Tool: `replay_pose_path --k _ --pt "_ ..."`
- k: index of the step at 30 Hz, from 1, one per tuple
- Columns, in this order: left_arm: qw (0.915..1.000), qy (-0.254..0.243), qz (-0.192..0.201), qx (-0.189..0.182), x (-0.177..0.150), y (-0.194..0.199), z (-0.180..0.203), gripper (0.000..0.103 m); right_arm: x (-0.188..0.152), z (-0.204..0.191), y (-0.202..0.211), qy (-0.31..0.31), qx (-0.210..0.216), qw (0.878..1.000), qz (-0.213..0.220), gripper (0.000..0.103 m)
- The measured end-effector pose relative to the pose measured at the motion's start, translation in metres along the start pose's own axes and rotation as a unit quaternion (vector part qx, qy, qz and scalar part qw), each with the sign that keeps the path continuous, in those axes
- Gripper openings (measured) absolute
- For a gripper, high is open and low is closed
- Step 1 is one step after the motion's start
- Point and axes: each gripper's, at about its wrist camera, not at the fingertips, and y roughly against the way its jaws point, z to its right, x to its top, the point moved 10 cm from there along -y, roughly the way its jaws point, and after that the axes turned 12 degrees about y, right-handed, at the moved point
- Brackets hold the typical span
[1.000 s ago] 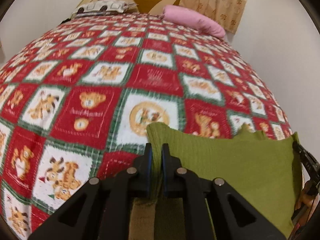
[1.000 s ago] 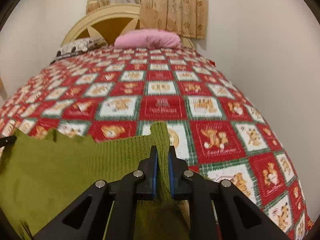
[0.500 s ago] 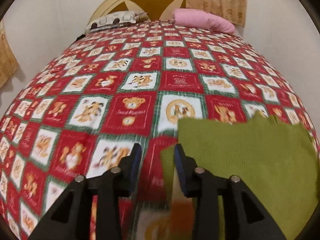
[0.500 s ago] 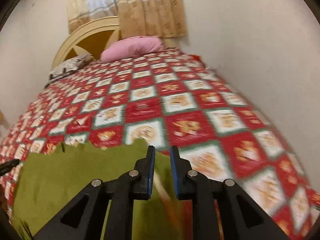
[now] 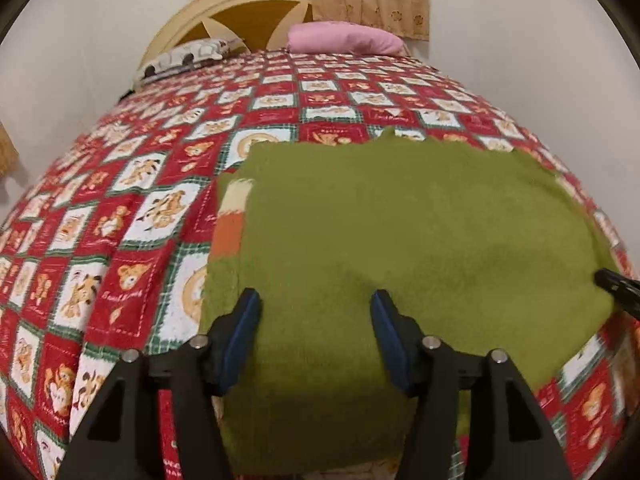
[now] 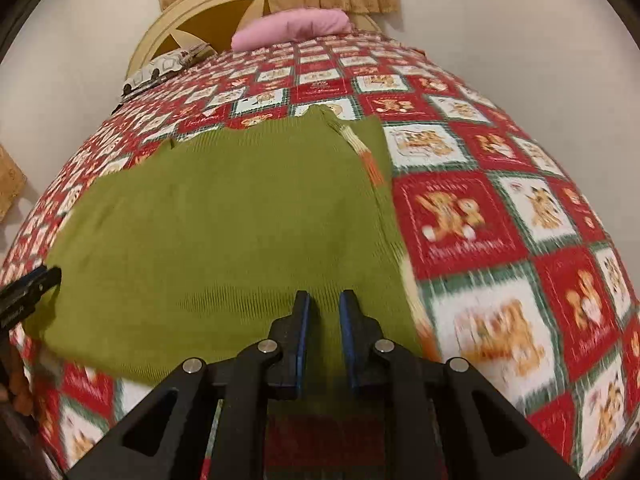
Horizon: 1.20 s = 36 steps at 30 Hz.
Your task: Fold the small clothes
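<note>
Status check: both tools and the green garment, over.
Left tool open, right tool open, neither gripping. Green garment flat on quilt, striped part showing. Nothing in the way.

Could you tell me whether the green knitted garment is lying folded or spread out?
Folded: the green knitted garment lies flat, striped cream-and-orange sleeve peeking beneath one edge.

Lettering on the quilt, none of it readable

The red, white and green teddy-bear patchwork quilt (image 6: 472,216) carries cursive script in pale thread under the bears on its red squares, at about 3 o'clock in the right wrist view and at 8 o'clock in the left wrist view (image 5: 124,292); blur and distance leave the words illegible. Small white print on the black gripper body at 9 o'clock in the right wrist view cannot be read either.
</note>
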Motion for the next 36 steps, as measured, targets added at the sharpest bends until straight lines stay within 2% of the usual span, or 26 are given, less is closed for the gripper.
replay_pose_path --k 4,9,10,12,13,16,18,22,24,26,33,36 --pt "0.9997 -0.018 0.004 0.014 -0.01 -0.001 0.001 0.081 -0.019 0.001 0.015 -0.022 -0.009 1.0 0.008 0.014" --pt "0.9978 -0.047 0.016 0.045 -0.017 -0.004 0.006 0.088 -0.029 0.001 0.023 -0.035 -0.002 0.999 0.016 0.014" --pt "0.9977 -0.045 0.017 0.048 -0.016 -0.004 0.004 0.09 -0.029 0.001 0.026 -0.033 -0.004 0.999 0.014 0.014" --pt "0.9979 -0.029 0.014 0.056 -0.015 -0.006 -0.004 0.102 -0.029 -0.003 0.037 -0.025 -0.029 0.999 0.004 0.014" --pt "0.9983 -0.019 0.008 0.055 -0.016 -0.007 -0.007 0.103 -0.026 -0.008 0.045 -0.027 -0.035 0.999 0.013 0.014" --pt "0.9993 0.019 -0.015 0.027 -0.019 -0.012 -0.013 0.103 -0.009 -0.047 0.066 -0.007 -0.002 0.998 0.058 0.014" --pt "0.9988 0.038 -0.024 0.016 -0.02 -0.014 -0.017 0.103 0.004 -0.081 0.067 0.017 0.025 0.997 0.068 0.014" --pt "0.9981 0.052 -0.033 0.01 -0.024 -0.014 -0.019 0.103 0.013 -0.133 0.044 0.038 0.072 0.995 0.053 0.014" --pt "0.9976 0.058 -0.038 0.007 -0.026 -0.014 -0.021 0.103 0.007 -0.15 0.024 0.042 0.081 0.995 0.027 0.014" --pt "0.9974 0.06 -0.04 0.009 -0.027 -0.013 -0.022 0.103 -0.003 -0.152 0.011 0.051 0.074 0.996 0.018 0.014" --pt "0.9972 0.06 -0.044 0.011 -0.028 -0.011 -0.025 0.103 -0.006 -0.148 0.01 0.045 0.087 0.995 0.034 0.014" --pt "0.996 0.072 -0.046 0.025 -0.029 -0.004 -0.033 0.103 -0.006 -0.147 0.009 0.046 0.087 0.994 0.038 0.014"
